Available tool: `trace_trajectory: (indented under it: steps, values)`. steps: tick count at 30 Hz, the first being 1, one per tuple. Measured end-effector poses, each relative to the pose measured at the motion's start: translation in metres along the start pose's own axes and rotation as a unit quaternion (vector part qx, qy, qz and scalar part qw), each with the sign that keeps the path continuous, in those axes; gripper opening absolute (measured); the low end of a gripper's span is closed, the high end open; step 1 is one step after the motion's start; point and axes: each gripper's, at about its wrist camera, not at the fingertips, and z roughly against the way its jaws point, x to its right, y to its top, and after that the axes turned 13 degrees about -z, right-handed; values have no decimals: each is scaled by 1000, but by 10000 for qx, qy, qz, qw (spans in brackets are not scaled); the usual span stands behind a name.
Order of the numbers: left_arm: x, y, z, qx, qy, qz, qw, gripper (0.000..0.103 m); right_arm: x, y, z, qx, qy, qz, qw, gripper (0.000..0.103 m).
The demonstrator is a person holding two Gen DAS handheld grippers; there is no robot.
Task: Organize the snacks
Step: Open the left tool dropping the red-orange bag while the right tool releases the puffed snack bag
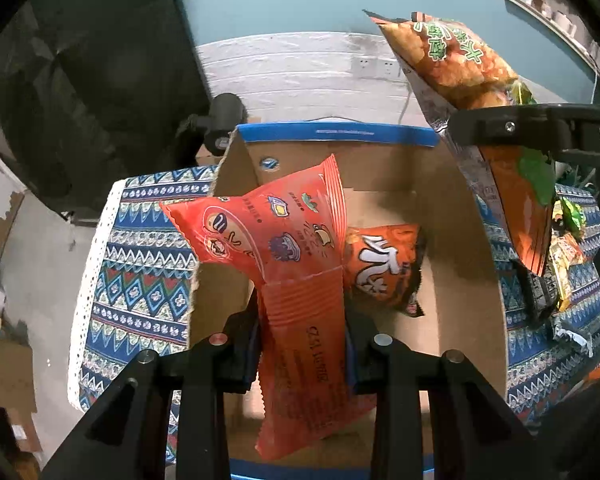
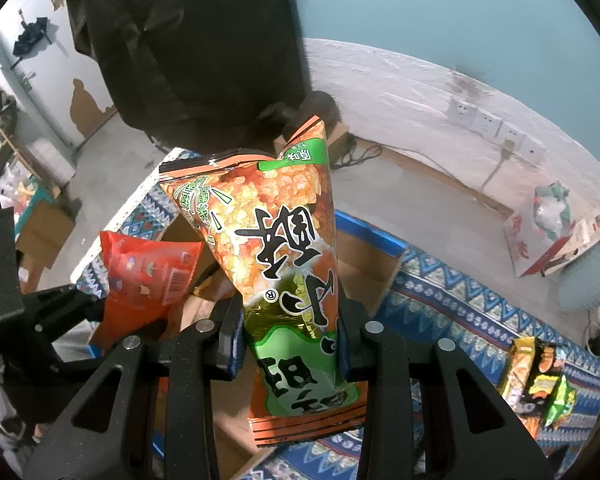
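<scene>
Left wrist view: the left gripper [image 1: 302, 340] pinches a red-orange plastic snack pouch printed with small cartoon icons [image 1: 284, 248], its two black fingers pressed against the pouch's lower half. The pouch hangs over an open brown cardboard box with blue tape along its rim [image 1: 332, 134]. Inside the box, on its floor, lies a smaller orange snack bag with white lettering [image 1: 384, 268], just beside the held pouch. The box sits on a desk covered by a blue patterned cloth with zigzag bands and a white lace edge [image 1: 140, 264]. At upper right, the right gripper [image 2: 290, 344] holds a tall orange and green foil bag of puffed rice snacks [image 1: 456, 60] above the box's right wall.

Right wrist view: the right gripper's fingers clamp that foil bag around its green lower part, the bag standing upright between them over the box. On the cloth to the right lies a small pile of yellow and green snack packets [image 2: 540, 384], well apart from the box.
</scene>
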Motion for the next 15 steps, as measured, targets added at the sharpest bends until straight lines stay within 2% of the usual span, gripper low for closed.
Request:
trace_trajectory:
  steps: [8, 10, 12, 15]
  values:
    - [-9, -4, -1, -96, 9, 126, 9999, 36, -17, -2, -19, -186, 74, 96, 9998, 33]
    - [-10, -3, 0, -110, 101, 124, 9998, 40, -20, -3, -23, -234, 100, 93, 9996, 33]
    - [-11, -3, 0, -136, 212, 124, 9996, 55, -22, -3, -25, -267, 103, 107, 9995, 33]
    - [-14, -4, 3, -91, 298, 149, 9994, 63, -24, -4, -27, -295, 110, 101, 9995, 33]
